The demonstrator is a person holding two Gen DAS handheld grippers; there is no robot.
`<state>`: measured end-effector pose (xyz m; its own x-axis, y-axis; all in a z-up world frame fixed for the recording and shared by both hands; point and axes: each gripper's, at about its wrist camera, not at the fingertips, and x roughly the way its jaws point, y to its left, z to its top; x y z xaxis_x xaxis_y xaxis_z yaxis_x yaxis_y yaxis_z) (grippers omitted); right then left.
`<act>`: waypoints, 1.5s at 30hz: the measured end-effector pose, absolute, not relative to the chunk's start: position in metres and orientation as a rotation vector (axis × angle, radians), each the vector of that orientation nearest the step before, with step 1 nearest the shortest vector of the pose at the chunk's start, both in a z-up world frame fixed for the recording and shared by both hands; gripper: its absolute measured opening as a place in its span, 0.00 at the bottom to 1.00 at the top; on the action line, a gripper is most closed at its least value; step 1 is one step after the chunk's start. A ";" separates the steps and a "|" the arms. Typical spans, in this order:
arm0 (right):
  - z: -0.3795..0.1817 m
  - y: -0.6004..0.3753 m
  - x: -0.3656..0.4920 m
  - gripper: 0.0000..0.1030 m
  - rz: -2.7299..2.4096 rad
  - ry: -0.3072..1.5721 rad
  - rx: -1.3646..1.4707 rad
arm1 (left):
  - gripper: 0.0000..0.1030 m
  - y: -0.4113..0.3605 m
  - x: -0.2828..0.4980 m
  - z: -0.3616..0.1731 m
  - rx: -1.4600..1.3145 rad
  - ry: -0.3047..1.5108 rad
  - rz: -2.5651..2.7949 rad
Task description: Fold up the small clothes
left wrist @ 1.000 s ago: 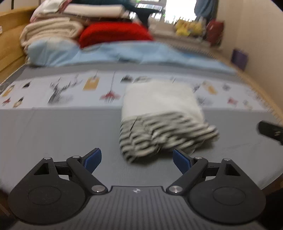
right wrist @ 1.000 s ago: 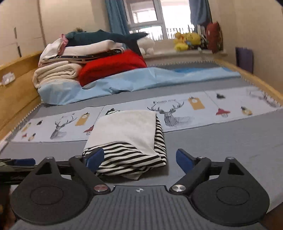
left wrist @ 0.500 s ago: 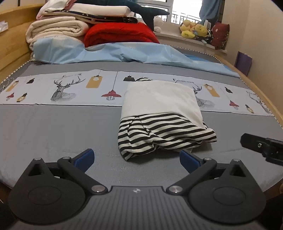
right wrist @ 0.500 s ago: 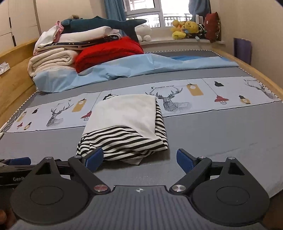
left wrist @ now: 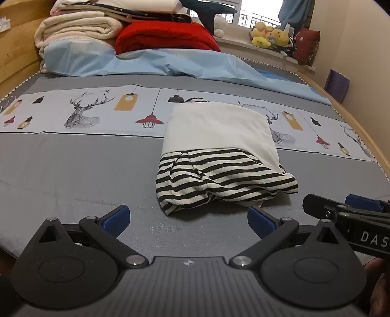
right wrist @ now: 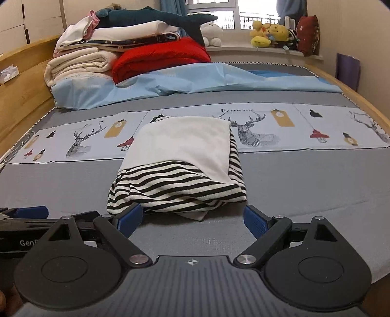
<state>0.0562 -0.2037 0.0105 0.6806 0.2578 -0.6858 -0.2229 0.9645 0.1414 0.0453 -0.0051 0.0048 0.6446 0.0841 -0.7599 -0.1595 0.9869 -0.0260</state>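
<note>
A folded garment, white on top with a black-and-white striped part towards me, lies on the grey bed sheet in the left wrist view (left wrist: 219, 151) and in the right wrist view (right wrist: 180, 163). My left gripper (left wrist: 189, 218) is open and empty, just short of the garment's near edge. My right gripper (right wrist: 191, 217) is open and empty, with its left fingertip (right wrist: 130, 215) at the striped edge. The right gripper also shows at the right of the left wrist view (left wrist: 346, 212), and the left gripper shows at the left of the right wrist view (right wrist: 26, 214).
A light blue sheet (right wrist: 195, 80), a red blanket (right wrist: 160, 57), stacked folded bedding (right wrist: 82, 63) and a plush shark (right wrist: 151, 18) lie at the head of the bed. Soft toys (right wrist: 270, 33) sit on the window sill. Wooden bed rails run along the left (right wrist: 22, 97) and the right (left wrist: 360, 129).
Both grippers have drawn back a little from the folded garment, which now lies still. The right gripper has come further into the left wrist view.
</note>
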 end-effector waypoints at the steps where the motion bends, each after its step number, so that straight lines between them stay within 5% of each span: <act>1: 0.010 -0.203 0.057 0.88 0.270 0.777 0.045 | 1.00 -0.005 0.046 0.004 -0.093 0.861 0.140; 45: 0.004 -0.206 0.056 0.88 0.296 0.775 0.035 | 1.00 -0.009 0.043 0.000 -0.080 0.870 0.137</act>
